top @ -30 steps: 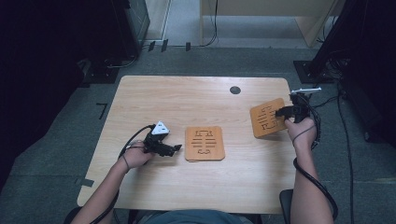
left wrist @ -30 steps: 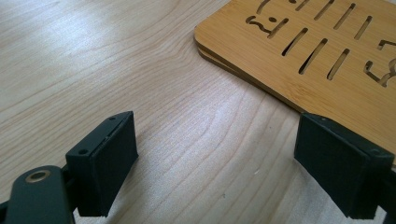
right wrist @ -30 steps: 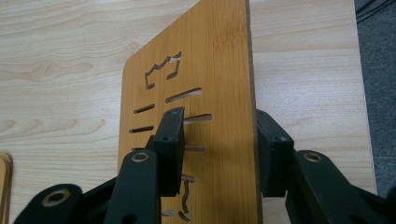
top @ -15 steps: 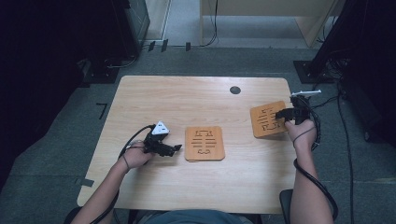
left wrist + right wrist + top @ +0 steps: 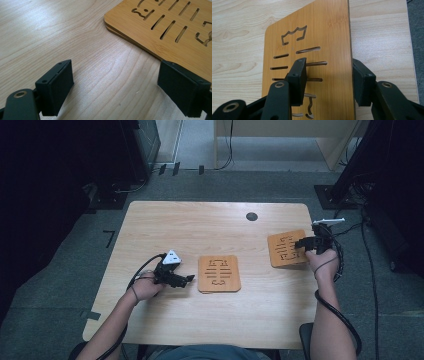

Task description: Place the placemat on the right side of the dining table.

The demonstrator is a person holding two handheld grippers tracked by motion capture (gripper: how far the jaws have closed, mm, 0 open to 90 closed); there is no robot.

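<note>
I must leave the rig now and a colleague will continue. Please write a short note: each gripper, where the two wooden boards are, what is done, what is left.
Left gripper: open, low over the table, just left of the centre board; touches nothing.
Right gripper: one jaw on top of the right board, the other past its right edge; grip looks closed on it, board appears tilted up.
Done: right board gripped at the table's right side.
Left: probably bring the right board to the centre board; the left gripper has yet to grip anything.

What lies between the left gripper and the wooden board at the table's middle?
Nothing: in the high view, bare tabletop separates the open left gripper from the middle board; the left gripper view agrees.
</note>
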